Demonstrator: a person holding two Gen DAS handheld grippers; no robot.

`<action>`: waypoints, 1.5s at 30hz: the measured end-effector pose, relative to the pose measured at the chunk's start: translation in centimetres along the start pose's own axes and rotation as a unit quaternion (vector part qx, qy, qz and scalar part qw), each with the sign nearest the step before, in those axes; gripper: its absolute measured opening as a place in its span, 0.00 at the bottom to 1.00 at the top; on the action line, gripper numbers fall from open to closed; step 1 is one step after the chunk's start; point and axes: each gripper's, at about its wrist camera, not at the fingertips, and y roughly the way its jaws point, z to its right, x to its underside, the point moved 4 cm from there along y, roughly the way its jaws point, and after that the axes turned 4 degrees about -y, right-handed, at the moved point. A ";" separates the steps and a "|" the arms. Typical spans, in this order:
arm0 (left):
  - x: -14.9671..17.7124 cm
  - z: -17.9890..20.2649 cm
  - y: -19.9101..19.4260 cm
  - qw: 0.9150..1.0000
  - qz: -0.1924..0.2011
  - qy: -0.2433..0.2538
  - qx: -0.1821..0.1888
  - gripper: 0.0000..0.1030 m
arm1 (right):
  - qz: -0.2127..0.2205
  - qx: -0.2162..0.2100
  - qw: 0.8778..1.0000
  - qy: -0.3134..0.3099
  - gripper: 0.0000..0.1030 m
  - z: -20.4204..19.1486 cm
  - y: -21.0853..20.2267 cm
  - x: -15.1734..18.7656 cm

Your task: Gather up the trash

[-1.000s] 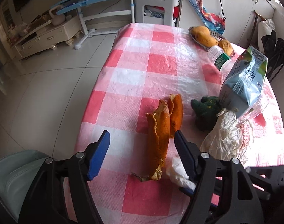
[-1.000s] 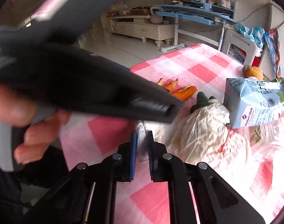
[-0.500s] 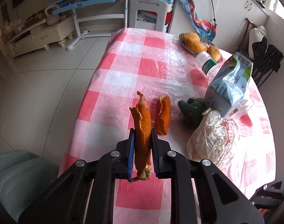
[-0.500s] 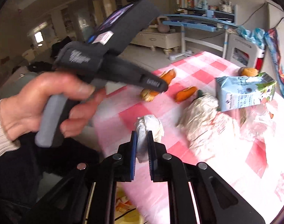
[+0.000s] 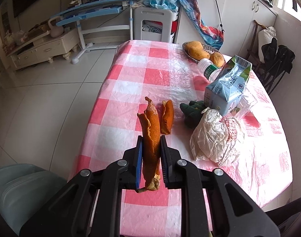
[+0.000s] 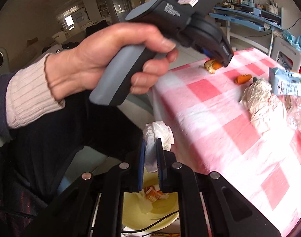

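Over the yellow bin (image 6: 150,211), right gripper (image 6: 150,154) is clamping the tissue wad (image 6: 158,134); left gripper (image 5: 150,152) is pinching orange peel (image 5: 151,138) above the surface (image 5: 156,75). Centre before releasing.

No print legible — carton (image 5: 227,86) included.

Long orange peel (image 5: 151,138): you've got it pinched upright, curled, pith edge showing — lifted off the checked cloth.
Short orange peel (image 5: 167,118): lies on the cloth just beside it.
Crumpled white tissue (image 6: 158,136): clamped in your other grip, past the table edge, above the yellow bin (image 6: 150,215).
Crumpled paper wrapper (image 5: 213,138): lying against the tipped milk carton (image 5: 227,88).
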 end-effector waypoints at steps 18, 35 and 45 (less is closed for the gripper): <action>2.9 1.6 -3.2 0.999 0.023 0.036 -0.012 0.16 | -0.026 0.034 0.998 0.037 0.47 0.2 0.4 2.9; 12.4 3.4 -6.5 0.998 -0.028 0.059 0.005 0.16 | 0.057 0.164 0.979 0.103 0.64 4.6 -3.5 2.9; 20.5 5.0 -7.3 0.985 -0.143 0.086 0.052 0.56 | 0.034 0.203 0.970 0.127 0.67 5.6 -3.9 3.9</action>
